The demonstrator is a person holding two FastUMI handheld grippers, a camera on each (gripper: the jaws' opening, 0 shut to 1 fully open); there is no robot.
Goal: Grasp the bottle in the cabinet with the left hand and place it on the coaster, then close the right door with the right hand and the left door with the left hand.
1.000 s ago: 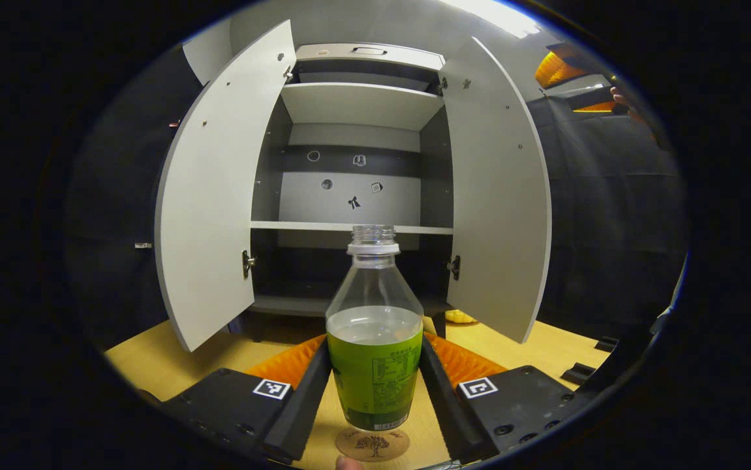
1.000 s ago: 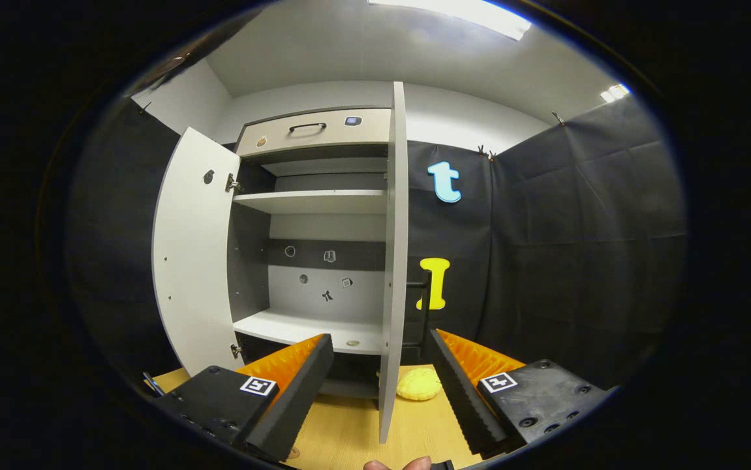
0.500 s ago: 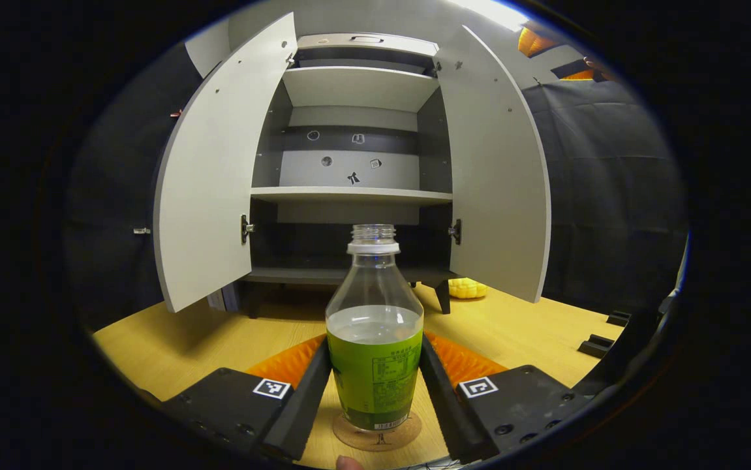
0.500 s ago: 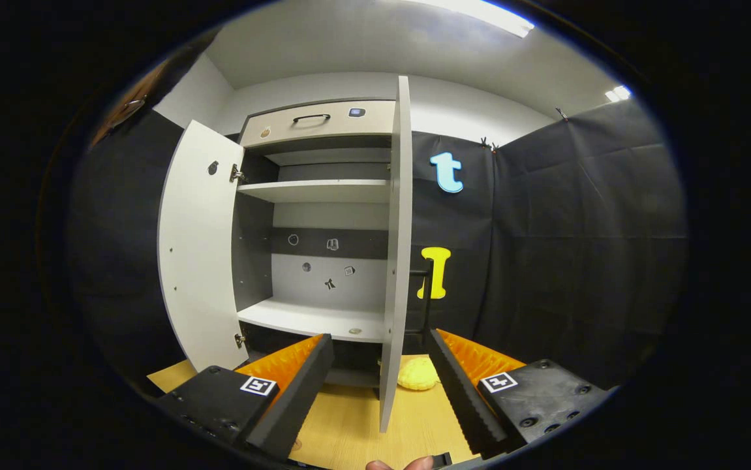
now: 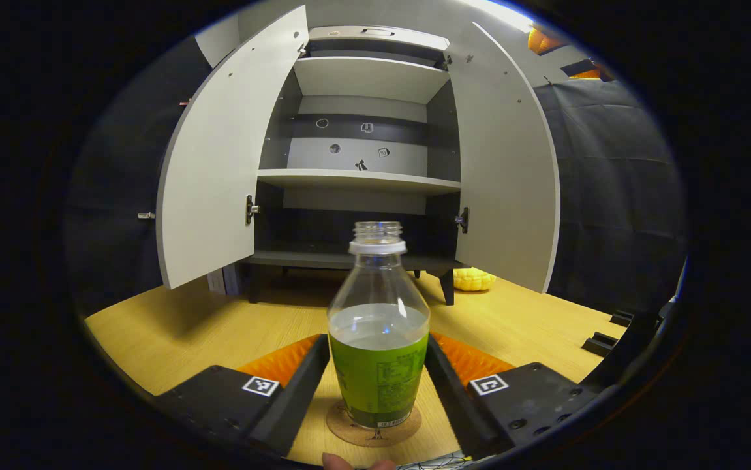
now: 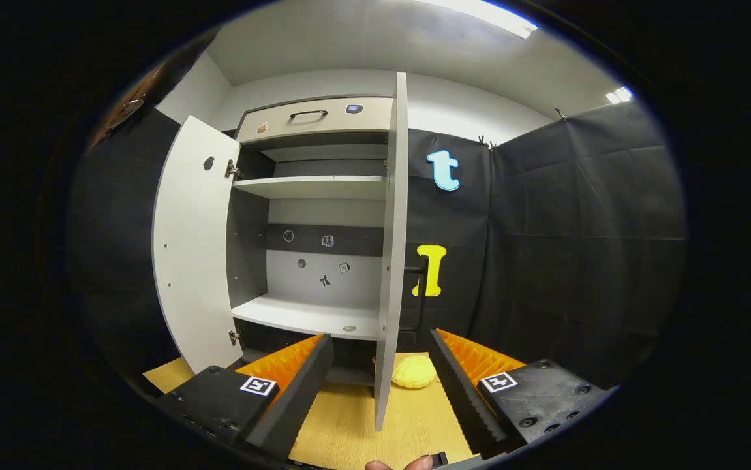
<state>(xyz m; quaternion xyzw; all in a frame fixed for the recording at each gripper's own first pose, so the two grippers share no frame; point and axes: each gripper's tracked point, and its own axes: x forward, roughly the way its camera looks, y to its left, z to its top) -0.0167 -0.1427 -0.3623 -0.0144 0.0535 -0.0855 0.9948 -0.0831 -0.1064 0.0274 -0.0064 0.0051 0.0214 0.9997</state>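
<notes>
The left tool (image 5: 375, 385) grips the bottle (image 5: 378, 339) with both fingers against its labelled sides, keeping it upright so its base lands squarely on the coaster (image 5: 373, 427); contact appears made, so release is likely next. The right tool (image 6: 380, 382) is wide open and holds nothing, staged in front of the right door (image 6: 391, 248) edge. The left door (image 5: 218, 163) stands open. The wooden table (image 5: 173, 326) carries the cabinet (image 5: 362, 72).

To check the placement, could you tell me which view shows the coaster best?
The left gripper view: the coaster lies under the bottle, between that gripper's jaws. The right gripper view looks at the cabinet instead.
</notes>
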